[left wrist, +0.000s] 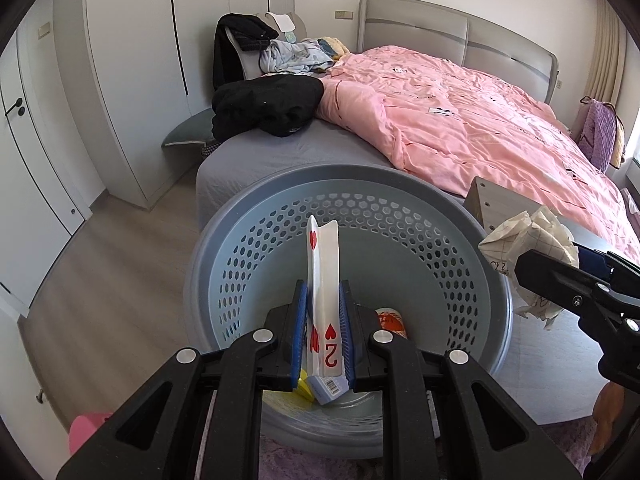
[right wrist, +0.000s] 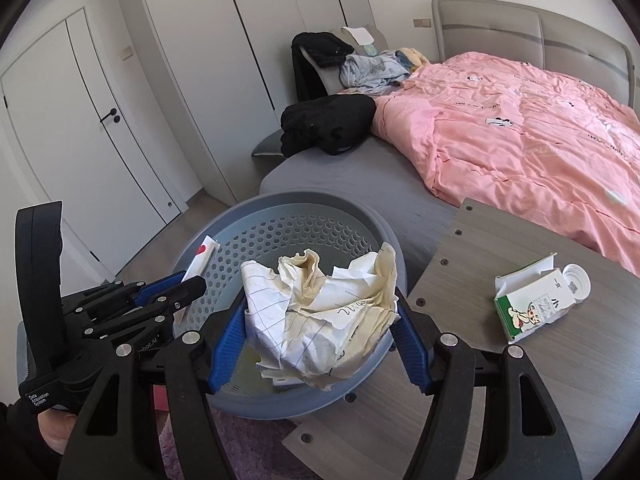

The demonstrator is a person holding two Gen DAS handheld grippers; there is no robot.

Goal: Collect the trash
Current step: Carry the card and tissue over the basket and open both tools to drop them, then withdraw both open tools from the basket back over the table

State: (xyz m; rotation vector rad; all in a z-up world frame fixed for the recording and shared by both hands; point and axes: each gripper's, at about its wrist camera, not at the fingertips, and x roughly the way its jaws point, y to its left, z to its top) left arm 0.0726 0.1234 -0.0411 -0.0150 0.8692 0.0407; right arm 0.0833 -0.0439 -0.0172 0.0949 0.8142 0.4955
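Both over the basket (left wrist: 400, 208) ready to drop: left tool (left wrist: 323, 320) pinching a bent card (left wrist: 323, 264), right tool (right wrist: 320, 336) clamped on crumpled paper (right wrist: 324, 312), carton (right wrist: 536, 304) waiting on the worktop (right wrist: 560, 380).

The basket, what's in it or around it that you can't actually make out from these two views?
- Basket bottom: in the left wrist view the left gripper and its playing card cover most of the trash; only scraps show.
- Right wrist view: the crumpled paper in the right gripper hides the floor of the basket.
- Milk carton: print too small to read.
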